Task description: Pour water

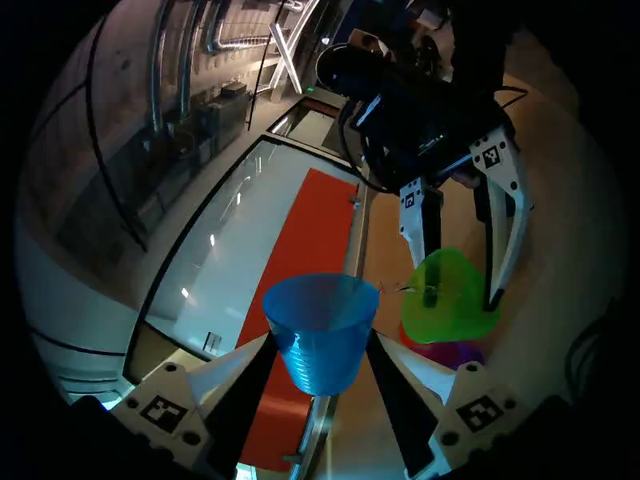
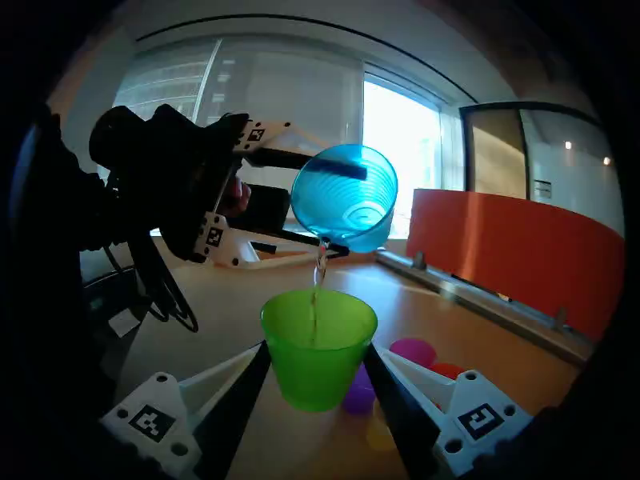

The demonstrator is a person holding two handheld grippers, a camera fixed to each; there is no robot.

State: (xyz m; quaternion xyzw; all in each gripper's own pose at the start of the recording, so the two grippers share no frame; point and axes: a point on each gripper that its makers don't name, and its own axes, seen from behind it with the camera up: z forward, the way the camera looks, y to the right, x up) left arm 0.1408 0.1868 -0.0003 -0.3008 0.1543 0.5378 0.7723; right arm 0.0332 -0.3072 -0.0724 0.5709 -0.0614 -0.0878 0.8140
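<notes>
Right tongs (image 2: pixel 318 360) grip green cup (image 2: pixel 318 380) mid-wall; left tongs (image 1: pixel 322 356) grip tilted blue cup (image 1: pixel 320 332), water (image 2: pixel 319 268) streaming between. Cups judged light, thin-walled, squashable; hold mid-wall, gently.

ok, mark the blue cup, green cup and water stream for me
blue cup (image 1: pixel 322 340): left gripper view, ribbed side wall.
green cup (image 2: pixel 318 364): right gripper view, front wall.
water stream (image 2: pixel 318 268): right gripper view, midway between the two cups.

Coloured cups (image 2: pixel 414 350) on wooden table (image 2: pixel 240 300)
</notes>
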